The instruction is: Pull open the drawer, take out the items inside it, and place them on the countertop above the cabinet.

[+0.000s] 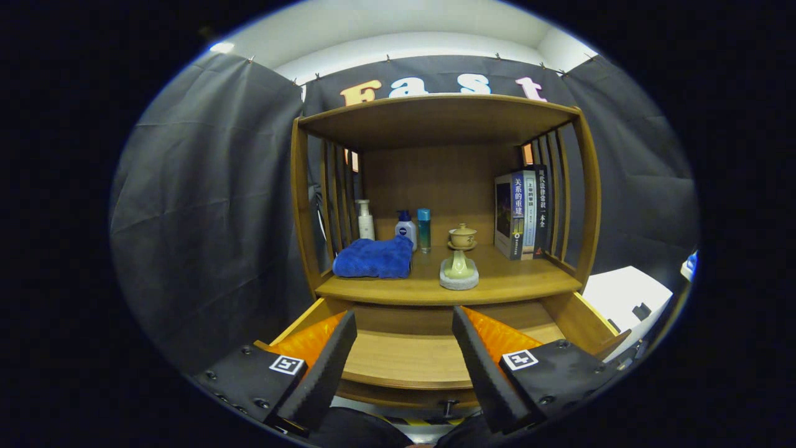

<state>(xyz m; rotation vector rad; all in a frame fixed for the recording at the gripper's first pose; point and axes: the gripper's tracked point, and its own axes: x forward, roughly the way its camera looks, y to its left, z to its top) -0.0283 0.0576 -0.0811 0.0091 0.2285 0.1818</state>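
Fingers of the gripper [404, 336] stood wide apart, gripping nothing, above the pulled-out drawer [404, 358]; a blue towel [373, 257] lay at the countertop's [516, 280] left edge.

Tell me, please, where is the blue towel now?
In the gripper view, the blue towel lies on the countertop at its left end, in front of three bottles, beyond the open gripper and the pulled-out drawer.

Vantage: rides on the gripper [404, 348], fingers apart, over the open drawer [404, 358].
Facing: level, straight into the cabinet [435, 124].
Range: close.
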